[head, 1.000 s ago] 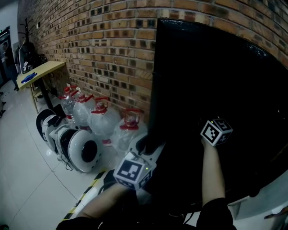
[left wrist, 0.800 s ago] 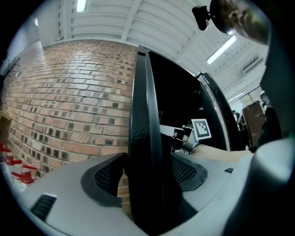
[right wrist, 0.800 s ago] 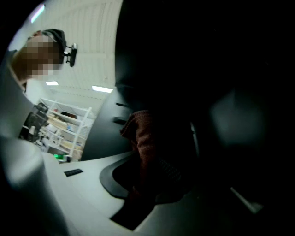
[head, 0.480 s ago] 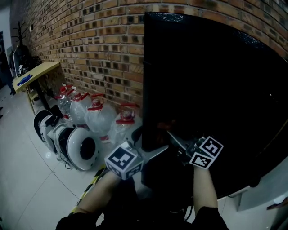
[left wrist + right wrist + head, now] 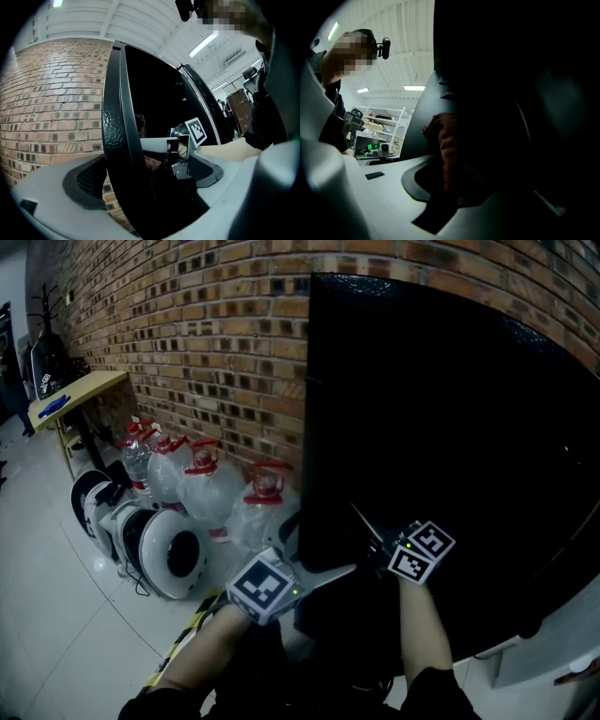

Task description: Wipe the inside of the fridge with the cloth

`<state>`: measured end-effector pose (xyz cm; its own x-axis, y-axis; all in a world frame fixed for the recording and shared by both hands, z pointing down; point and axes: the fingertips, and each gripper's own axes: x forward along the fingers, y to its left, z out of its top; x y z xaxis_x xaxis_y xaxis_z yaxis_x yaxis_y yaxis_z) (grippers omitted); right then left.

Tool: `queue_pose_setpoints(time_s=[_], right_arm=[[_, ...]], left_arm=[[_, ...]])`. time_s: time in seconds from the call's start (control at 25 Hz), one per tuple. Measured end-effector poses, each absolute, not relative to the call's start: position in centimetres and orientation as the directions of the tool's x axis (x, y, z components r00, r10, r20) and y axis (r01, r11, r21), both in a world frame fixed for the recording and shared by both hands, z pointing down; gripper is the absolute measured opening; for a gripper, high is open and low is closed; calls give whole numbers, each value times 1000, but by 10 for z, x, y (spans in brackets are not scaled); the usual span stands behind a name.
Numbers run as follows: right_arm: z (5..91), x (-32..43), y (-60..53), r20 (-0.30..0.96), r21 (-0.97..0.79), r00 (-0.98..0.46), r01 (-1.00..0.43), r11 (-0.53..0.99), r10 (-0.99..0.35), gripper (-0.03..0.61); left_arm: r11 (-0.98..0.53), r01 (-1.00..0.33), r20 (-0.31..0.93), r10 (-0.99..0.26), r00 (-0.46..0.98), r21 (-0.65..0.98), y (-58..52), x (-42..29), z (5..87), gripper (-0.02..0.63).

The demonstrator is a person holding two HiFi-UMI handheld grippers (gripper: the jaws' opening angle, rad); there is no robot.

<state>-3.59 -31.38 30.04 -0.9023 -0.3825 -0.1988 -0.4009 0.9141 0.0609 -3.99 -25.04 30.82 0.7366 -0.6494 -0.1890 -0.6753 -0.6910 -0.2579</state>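
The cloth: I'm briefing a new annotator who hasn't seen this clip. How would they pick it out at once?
Find the tall black fridge against the brick wall. At its door edge, the right hand-held gripper pinches the cloth. It is the only soft, reddish-brown thing against all that black.

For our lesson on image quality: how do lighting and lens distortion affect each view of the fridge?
Head view: the fridge is a featureless black mass; the brick wall is well lit but bowed. Left gripper view: the wide-angle lens curves the fridge's black edge. Right gripper view: mostly dark, with only the reddish cloth faintly readable.
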Motion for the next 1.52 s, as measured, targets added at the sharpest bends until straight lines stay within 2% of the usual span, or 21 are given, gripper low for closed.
queue_pose_setpoints(time_s=[0.36,0.6,0.8,0.84,1.0,1.04,1.52], right_arm=[[310,-17,-369,-132,101,-832,-551,828,-538,84],[314,-5,-406,-103,77,-790,-612,787,-605,84],[313,3,-433,-81,47,-750,-660,749,-656,84],[313,5,-439,-76,43,-740,-672,739,-669,84],[314,10,-455,-70,31,-715,-698,715,-695,84],[314,11,-458,-72,31,-712,-701,712,-698,84],[319,29,-500,-52,15,-612,-791,612,-789,84]], left_arm=[[-700,-675,-205,-643,738,-232,-248,-41,309,545],[-684,-690,-222,-653,724,-237,-251,-47,307,478],[-695,-686,-218,-650,728,-217,-251,-51,304,456],[-697,-691,-224,-654,722,-192,-252,-54,302,440],[-689,-722,-238,-693,681,-59,-263,-72,294,278],[-684,-728,-231,-700,675,-56,-264,-74,295,259],[-665,-744,-244,-713,657,-61,-264,-73,296,249]])
